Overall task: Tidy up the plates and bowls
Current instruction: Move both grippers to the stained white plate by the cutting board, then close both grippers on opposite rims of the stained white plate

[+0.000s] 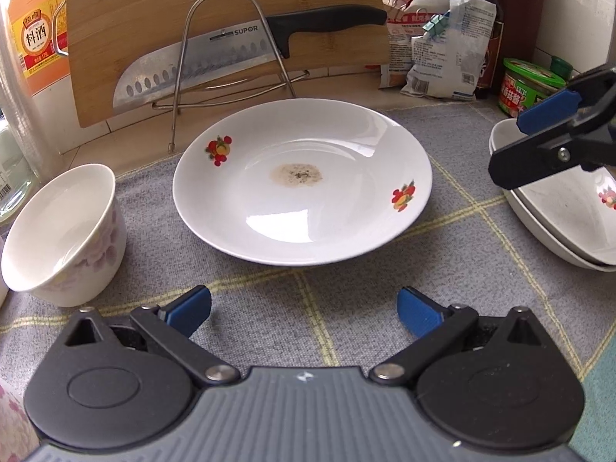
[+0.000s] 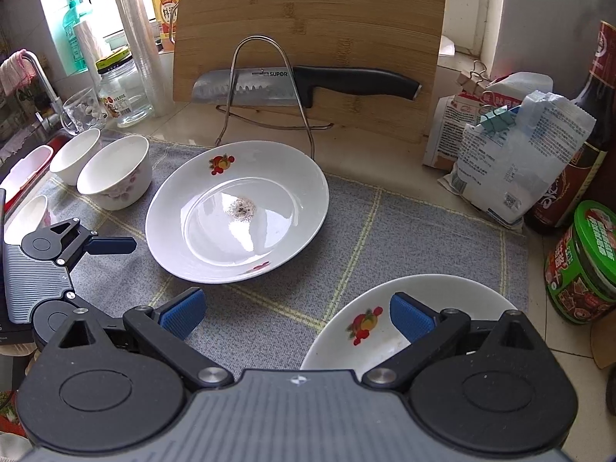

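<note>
A white fruit-print plate with a brown stain at its centre lies on the grey checked mat. My left gripper is open just in front of that plate, touching nothing. A floral bowl stands to the plate's left, with two more white bowls beyond it. At the right sit two stacked fruit-print plates. My right gripper hovers open over the stack's left rim, holding nothing. The left gripper's upper finger shows at the left.
A bamboo cutting board and a knife on a wire rack stand behind the plate. Clipped bags, a dark bottle and a green jar crowd the right. A glass jar, mug and sink tap are far left.
</note>
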### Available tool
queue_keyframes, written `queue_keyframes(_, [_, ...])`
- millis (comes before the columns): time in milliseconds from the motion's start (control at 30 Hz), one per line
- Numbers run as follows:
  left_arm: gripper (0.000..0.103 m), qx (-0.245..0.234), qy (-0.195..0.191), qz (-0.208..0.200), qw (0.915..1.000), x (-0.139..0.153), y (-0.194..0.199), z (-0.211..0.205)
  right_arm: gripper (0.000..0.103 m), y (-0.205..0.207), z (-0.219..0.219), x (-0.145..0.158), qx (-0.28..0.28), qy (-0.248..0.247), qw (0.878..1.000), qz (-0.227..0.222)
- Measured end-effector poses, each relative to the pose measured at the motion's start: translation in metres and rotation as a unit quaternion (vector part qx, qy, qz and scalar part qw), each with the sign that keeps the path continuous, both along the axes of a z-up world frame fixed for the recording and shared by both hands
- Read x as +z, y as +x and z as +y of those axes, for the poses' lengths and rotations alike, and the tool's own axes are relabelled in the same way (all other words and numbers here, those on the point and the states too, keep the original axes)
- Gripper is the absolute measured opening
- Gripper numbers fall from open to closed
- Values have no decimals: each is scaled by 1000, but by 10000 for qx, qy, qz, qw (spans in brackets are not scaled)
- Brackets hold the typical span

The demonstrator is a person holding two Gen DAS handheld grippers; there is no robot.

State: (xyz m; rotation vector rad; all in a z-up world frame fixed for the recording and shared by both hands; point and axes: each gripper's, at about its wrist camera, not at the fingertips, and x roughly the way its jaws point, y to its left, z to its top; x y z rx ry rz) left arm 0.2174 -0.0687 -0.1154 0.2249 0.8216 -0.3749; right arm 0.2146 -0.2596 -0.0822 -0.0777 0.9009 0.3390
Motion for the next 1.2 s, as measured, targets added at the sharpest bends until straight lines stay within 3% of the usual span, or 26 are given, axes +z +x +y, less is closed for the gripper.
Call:
queue_keyframes(533, [103, 29, -254, -78, 9996, -6, 25, -4, 103, 67, 21, -23, 503, -19, 9979, 410])
queue_keyframes(867, [103, 7, -315, -184, 9993, -8, 28, -4, 103, 112, 30, -43, 711, 1, 9937, 868])
queue_keyframes(1200, [103, -54, -339, -248, 9991, -9, 26, -3, 103, 138, 39, -53, 1097, 133, 9883, 1049])
